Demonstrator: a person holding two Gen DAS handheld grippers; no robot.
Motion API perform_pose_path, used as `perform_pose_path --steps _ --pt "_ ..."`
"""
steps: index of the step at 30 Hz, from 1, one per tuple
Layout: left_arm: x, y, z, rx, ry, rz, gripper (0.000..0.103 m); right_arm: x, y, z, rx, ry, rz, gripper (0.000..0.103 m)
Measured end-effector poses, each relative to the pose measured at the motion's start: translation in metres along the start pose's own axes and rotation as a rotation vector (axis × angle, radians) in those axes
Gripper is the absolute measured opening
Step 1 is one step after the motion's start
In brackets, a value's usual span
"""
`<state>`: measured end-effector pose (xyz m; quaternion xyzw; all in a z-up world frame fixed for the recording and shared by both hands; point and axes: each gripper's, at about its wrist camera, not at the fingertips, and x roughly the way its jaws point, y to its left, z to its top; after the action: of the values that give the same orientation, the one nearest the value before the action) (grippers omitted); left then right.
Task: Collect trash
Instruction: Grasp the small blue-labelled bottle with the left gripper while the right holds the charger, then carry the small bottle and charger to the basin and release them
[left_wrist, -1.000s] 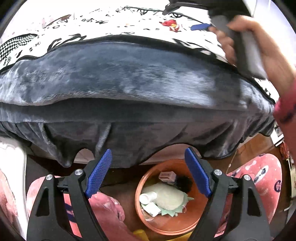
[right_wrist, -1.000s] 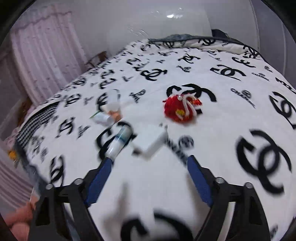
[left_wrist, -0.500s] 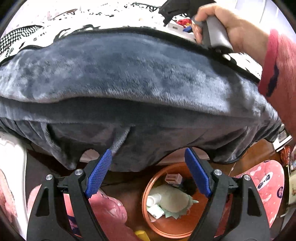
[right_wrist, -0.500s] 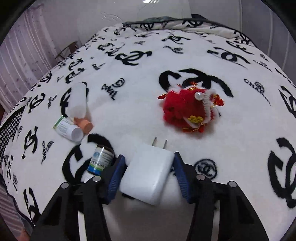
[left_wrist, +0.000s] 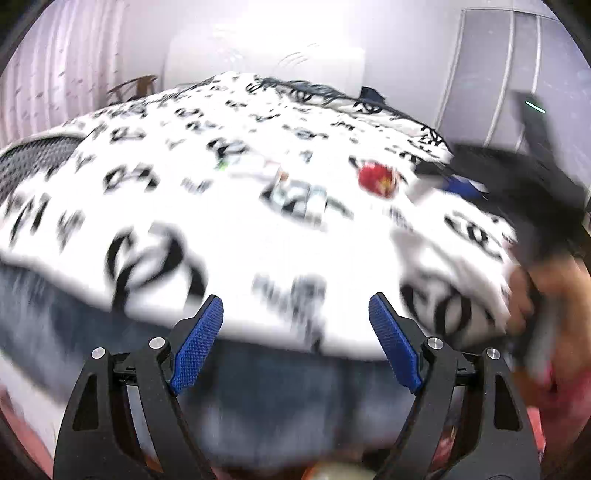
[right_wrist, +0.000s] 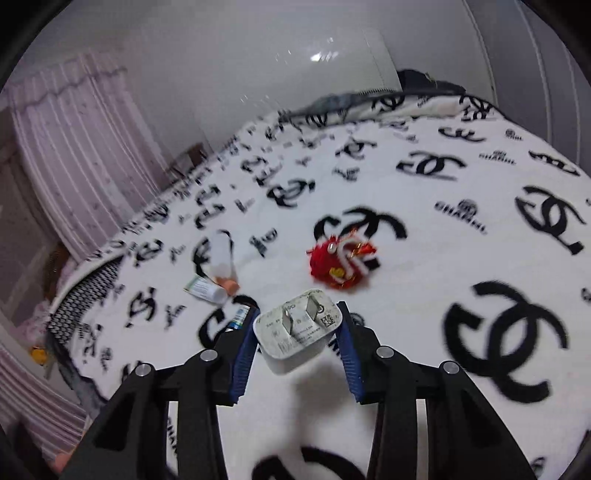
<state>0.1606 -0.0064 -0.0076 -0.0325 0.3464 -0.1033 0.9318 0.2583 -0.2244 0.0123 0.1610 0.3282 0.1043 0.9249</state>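
My right gripper (right_wrist: 297, 325) is shut on a white plug charger (right_wrist: 297, 330) and holds it lifted above the white bed cover, prongs facing the camera. On the cover lie a small dark-capped vial (right_wrist: 240, 317), a white tube (right_wrist: 205, 288), a white bottle with an orange cap (right_wrist: 221, 258) and a red plush toy (right_wrist: 341, 262). My left gripper (left_wrist: 295, 317) is open and empty at the bed's near edge; its view is blurred. The red toy (left_wrist: 380, 179) and the bottles (left_wrist: 299, 195) show there too.
The bed cover (right_wrist: 480, 240) is white with black logos, over a grey blanket edge (left_wrist: 258, 387). The right hand and its gripper body (left_wrist: 535, 221) stand at the right of the left wrist view. Pink curtains (right_wrist: 74, 147) hang at left.
My right gripper has closed on the charger and lifted it off the cover. My left gripper has swung up from the orange bin below the bed to face the bed top.
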Motion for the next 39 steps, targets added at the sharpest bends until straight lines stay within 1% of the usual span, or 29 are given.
perform_pose_path --steps 2,4,8,9,10,11,12,14,15,17,18,20,23,25,28,31,34,36,39 --pt "0.035 -0.009 0.034 0.039 0.030 -0.009 0.079 -0.018 -0.005 0.001 -0.006 -0.028 0.028 0.041" --pt "0.063 -0.016 0.056 0.063 0.062 -0.007 0.079 -0.038 -0.011 0.001 -0.015 -0.055 0.051 0.041" --pt "0.124 -0.026 0.084 0.106 0.135 0.036 0.079 -0.069 -0.024 -0.004 -0.041 -0.087 0.076 0.041" --pt "0.133 -0.026 0.084 0.104 0.155 0.035 0.075 -0.076 -0.028 -0.006 -0.048 -0.094 0.076 0.041" --pt "0.147 -0.025 0.087 0.091 0.193 0.031 0.058 -0.082 -0.033 -0.007 -0.052 -0.101 0.077 0.041" --pt "0.154 -0.023 0.089 0.066 0.228 0.020 0.052 -0.086 -0.036 -0.008 -0.052 -0.103 0.082 0.041" --pt "0.165 -0.018 0.090 0.025 0.266 0.014 0.046 -0.090 -0.040 -0.009 -0.049 -0.104 0.089 0.041" --pt "0.175 -0.009 0.092 -0.037 0.280 -0.008 0.044 -0.095 -0.046 -0.010 -0.047 -0.110 0.097 0.041" --pt "0.175 -0.007 0.092 -0.047 0.279 -0.013 0.040 -0.098 -0.048 -0.011 -0.047 -0.113 0.102 0.041" --pt "0.172 -0.005 0.091 -0.058 0.274 -0.020 0.033 -0.101 -0.052 -0.013 -0.041 -0.115 0.110 0.041" --pt "0.170 -0.002 0.089 -0.066 0.272 -0.032 0.026 -0.102 -0.053 -0.013 -0.036 -0.115 0.117 0.041" --pt "0.162 0.004 0.085 -0.081 0.258 -0.062 0.024 -0.104 -0.055 -0.015 -0.028 -0.117 0.123 0.041" --pt "0.148 0.005 0.079 -0.065 0.252 -0.072 0.023 -0.108 -0.055 -0.019 -0.027 -0.119 0.129 0.041" --pt "0.145 0.006 0.081 -0.071 0.249 -0.081 0.023 -0.110 -0.053 -0.023 -0.028 -0.117 0.131 0.041" --pt "0.124 0.011 0.079 -0.081 0.219 -0.096 0.023 -0.117 -0.046 -0.029 -0.038 -0.112 0.137 0.041" --pt "0.096 0.014 0.077 -0.077 0.187 -0.104 0.023 -0.125 -0.040 -0.035 -0.051 -0.114 0.144 0.041" --pt "0.057 0.013 0.069 -0.081 0.163 -0.160 0.023 -0.136 -0.031 -0.044 -0.069 -0.112 0.152 0.041" --pt "0.028 0.007 0.059 -0.045 0.135 -0.176 0.023 -0.143 -0.025 -0.051 -0.084 -0.111 0.160 0.041" --pt "-0.005 -0.002 0.040 -0.010 0.116 -0.204 0.023 -0.157 -0.012 -0.067 -0.123 -0.115 0.163 0.041"
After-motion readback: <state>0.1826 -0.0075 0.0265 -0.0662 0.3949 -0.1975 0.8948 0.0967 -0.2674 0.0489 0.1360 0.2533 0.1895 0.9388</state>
